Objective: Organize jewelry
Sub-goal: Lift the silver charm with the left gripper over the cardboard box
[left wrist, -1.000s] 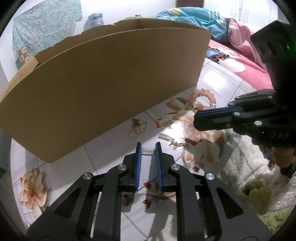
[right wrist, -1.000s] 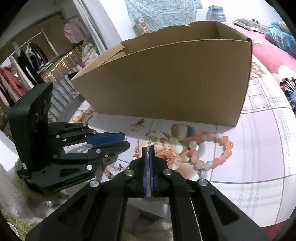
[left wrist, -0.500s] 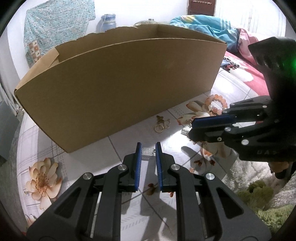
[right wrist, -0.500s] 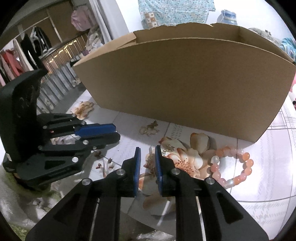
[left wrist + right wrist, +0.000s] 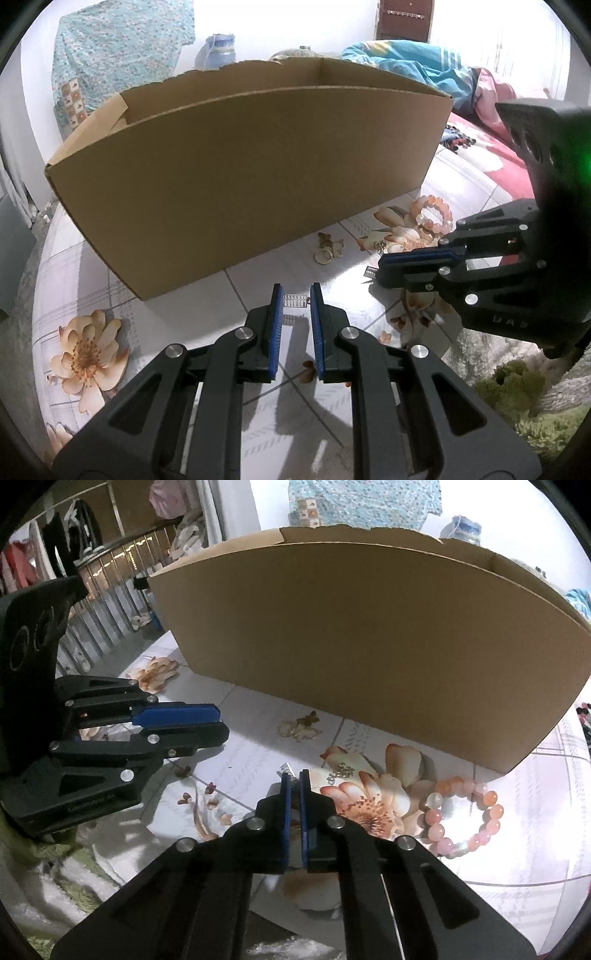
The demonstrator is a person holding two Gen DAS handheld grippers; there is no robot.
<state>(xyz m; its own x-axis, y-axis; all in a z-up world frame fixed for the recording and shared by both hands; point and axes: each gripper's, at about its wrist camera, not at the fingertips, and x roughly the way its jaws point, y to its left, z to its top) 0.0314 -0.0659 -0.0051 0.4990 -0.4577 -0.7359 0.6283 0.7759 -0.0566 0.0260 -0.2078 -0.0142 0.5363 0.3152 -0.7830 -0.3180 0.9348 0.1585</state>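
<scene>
- Silver clasp piece point(image 5: 294, 301) sits pinched between the left gripper's point(image 5: 295, 299) narrow-set pads.
- Right gripper point(image 5: 294, 775) nips a silvery chain point(image 5: 291, 783), jaws nearly closed.
- Bead bracelet point(image 5: 463, 821) lies beside the cardboard box point(image 5: 369, 635).

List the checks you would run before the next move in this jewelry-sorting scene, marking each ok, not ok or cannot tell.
1. Left hand-held gripper clamps the rhinestone strip: ok.
2. Right hand-held gripper shut on the small silver piece: ok.
3. Cardboard box open at the top: ok.
4. Room inside the box: cannot tell, its floor is hidden.
5. Bead bracelet put away: not ok, it lies on the table beside the box.
6. Gold rings put away: not ok, also on the table.
</scene>
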